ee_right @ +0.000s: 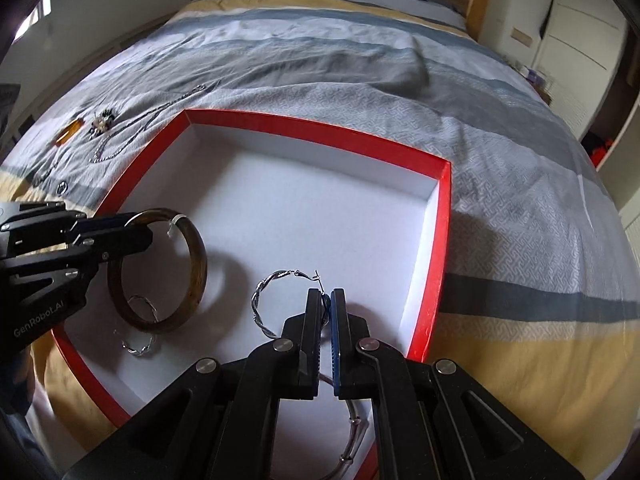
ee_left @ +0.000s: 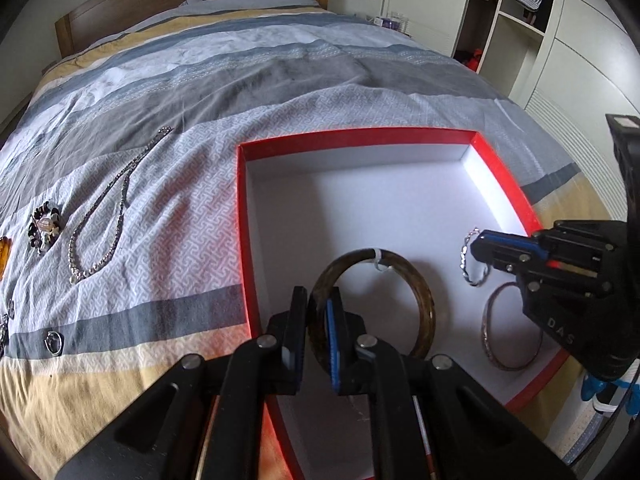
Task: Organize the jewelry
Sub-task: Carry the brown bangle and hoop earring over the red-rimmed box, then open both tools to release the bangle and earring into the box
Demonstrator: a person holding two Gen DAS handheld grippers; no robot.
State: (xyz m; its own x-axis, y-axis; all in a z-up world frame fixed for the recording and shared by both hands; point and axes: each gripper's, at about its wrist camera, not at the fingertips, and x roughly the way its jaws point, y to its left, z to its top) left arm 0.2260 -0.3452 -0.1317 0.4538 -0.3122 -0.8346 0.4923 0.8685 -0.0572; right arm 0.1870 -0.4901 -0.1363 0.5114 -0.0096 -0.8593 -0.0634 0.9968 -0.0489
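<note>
The left claw point(ee_left: 318, 312) is gripping a brown bangle point(ee_left: 416, 280) by its rim, holding it upright over the white floor of a red-walled box point(ee_left: 360, 138) that is sitting on the bed point(ee_left: 280, 72). The right claw point(ee_right: 327, 308) is clenching a twisted silver hoop earring point(ee_right: 260, 304), also inside the box, toward its right side as the left wrist view shows it. A thin silver bangle point(ee_left: 490, 344) is lying flat on the box floor just beneath the right claw, and in the right wrist view a second twisted silver hoop point(ee_right: 140, 348) is resting on the floor close to the brown bangle.

On the striped bedcover to the left of the box, more jewelry is lying loose: a long rhinestone necklace point(ee_left: 116, 216), a dark beaded bracelet point(ee_left: 44, 230), an amber piece point(ee_left: 4, 256) at the frame edge, and a small ring point(ee_left: 54, 342) nearer the foot of the bed.
</note>
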